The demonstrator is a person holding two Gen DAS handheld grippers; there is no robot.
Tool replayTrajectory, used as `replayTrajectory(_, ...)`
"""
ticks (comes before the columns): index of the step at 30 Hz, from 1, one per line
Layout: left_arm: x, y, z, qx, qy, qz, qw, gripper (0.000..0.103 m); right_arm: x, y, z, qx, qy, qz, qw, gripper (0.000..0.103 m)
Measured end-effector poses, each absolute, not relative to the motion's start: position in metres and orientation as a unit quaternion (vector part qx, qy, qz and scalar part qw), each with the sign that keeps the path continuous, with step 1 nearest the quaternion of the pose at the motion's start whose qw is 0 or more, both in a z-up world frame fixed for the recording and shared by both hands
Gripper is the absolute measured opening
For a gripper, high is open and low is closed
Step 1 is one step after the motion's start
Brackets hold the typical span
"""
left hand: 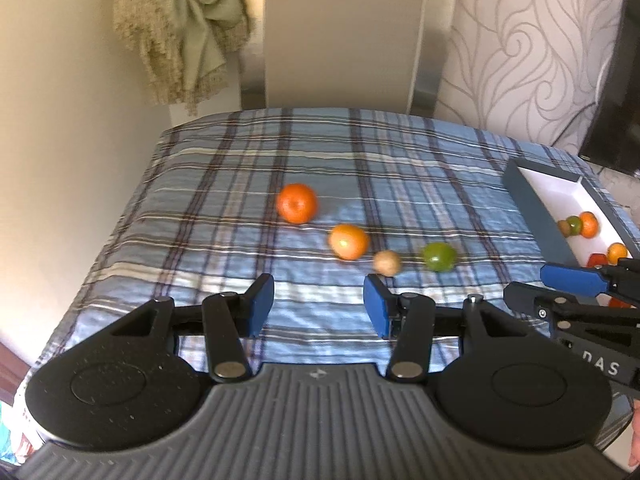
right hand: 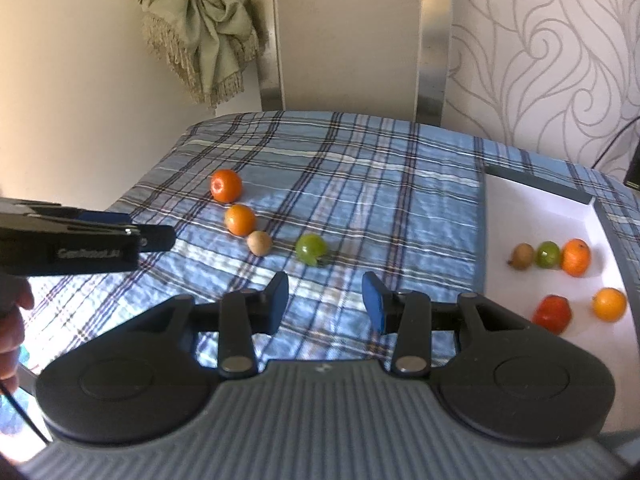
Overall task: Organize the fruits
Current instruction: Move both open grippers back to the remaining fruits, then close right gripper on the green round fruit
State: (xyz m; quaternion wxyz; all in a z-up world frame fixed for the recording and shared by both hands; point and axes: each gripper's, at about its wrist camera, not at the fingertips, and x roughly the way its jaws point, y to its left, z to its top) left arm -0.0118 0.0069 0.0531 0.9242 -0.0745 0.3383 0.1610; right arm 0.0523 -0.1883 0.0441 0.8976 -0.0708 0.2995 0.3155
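Both empty: left gripper [left hand: 318, 304] wide open, right gripper [right hand: 325, 302] likewise.

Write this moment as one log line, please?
left gripper: open, empty | right gripper: open, empty | four fruits on plaid cloth | five fruits in white tray

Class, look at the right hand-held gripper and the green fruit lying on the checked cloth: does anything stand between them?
Nothing visible does. The right hand-held gripper is open, and only bare checked cloth lies between it and the green fruit. The small tan fruit sits off to the left, apart from that path.
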Motion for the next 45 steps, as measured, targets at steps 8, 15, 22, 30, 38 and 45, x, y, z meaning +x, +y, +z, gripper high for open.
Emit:
replayTrajectory(8,-0.018,0.026,0.055,-0.084,0.331,0.174,0.923,0.055,0.066,-0.162,0.034,-0.082,0.308,0.321,0.892,0.042)
replayTrajectory(15,-0.023,0.039,0.056,-0.090,0.330,0.192,0.920,0.055,0.088,-0.146,0.020,-0.092,0.322,0.305,0.891,0.042)
replayTrajectory(22,-0.029,0.047,0.055,-0.098,0.332,0.207,0.915,0.055,0.103,-0.135,0.007,-0.110,0.331,0.303,0.887,0.042)
replayTrajectory(30,-0.032,0.044,0.055,-0.099,0.332,0.206,0.915,0.055,0.113,-0.121,0.000,-0.132,0.324,0.313,0.883,0.042)
replayTrajectory(38,-0.028,0.033,0.053,-0.090,0.338,0.191,0.917,0.055,0.110,-0.116,0.000,-0.149,0.318,0.328,0.877,0.029)
replayTrajectory(45,-0.022,0.022,0.049,-0.081,0.343,0.175,0.919,0.055,0.104,-0.125,0.006,-0.144,0.322,0.326,0.877,0.028)
